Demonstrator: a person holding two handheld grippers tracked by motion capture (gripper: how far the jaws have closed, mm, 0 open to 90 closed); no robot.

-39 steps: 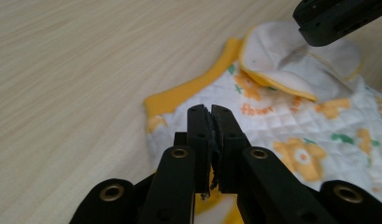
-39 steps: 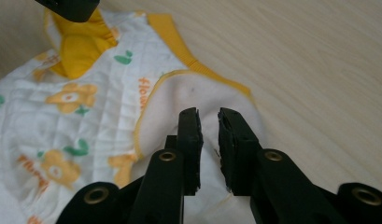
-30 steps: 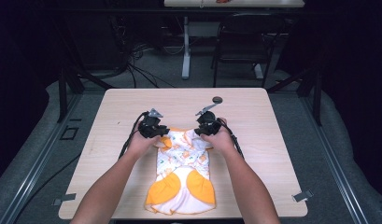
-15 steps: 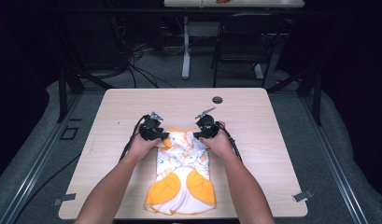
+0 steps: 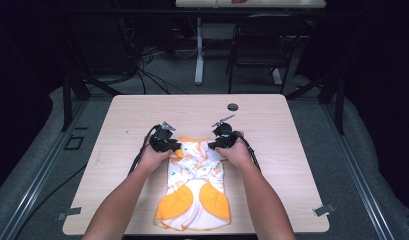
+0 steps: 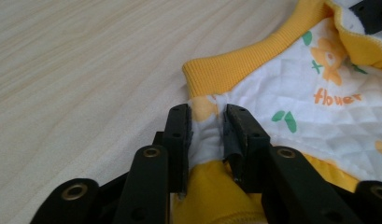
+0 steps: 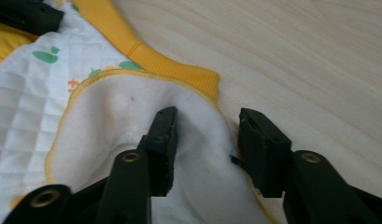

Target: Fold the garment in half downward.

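Observation:
A small quilted garment [image 5: 194, 185], white with orange flower print and orange cuffs, lies flat on the wooden table [image 5: 272, 130]. My left gripper [image 5: 173, 146] is at its upper left corner. In the left gripper view the gripper [image 6: 206, 122] is shut on a bunched fold of the white fabric [image 6: 319, 116] just below the ribbed orange cuff [image 6: 235, 70]. My right gripper [image 5: 214, 146] is at the upper right corner. Seen in the right gripper view, this gripper [image 7: 207, 126] stands open, jaws apart over a turned-back flap of white lining [image 7: 118, 107].
A small black disc [image 5: 233, 106] lies on the table beyond the right gripper. Bare wood stretches to both sides of the garment and toward the far edge. A chair [image 5: 257, 50] and a table leg [image 5: 198, 55] stand on the floor past the table.
Both grippers have shifted slightly toward the person, along the garment's top edge. A white flap now lies turned back at the upper right corner.

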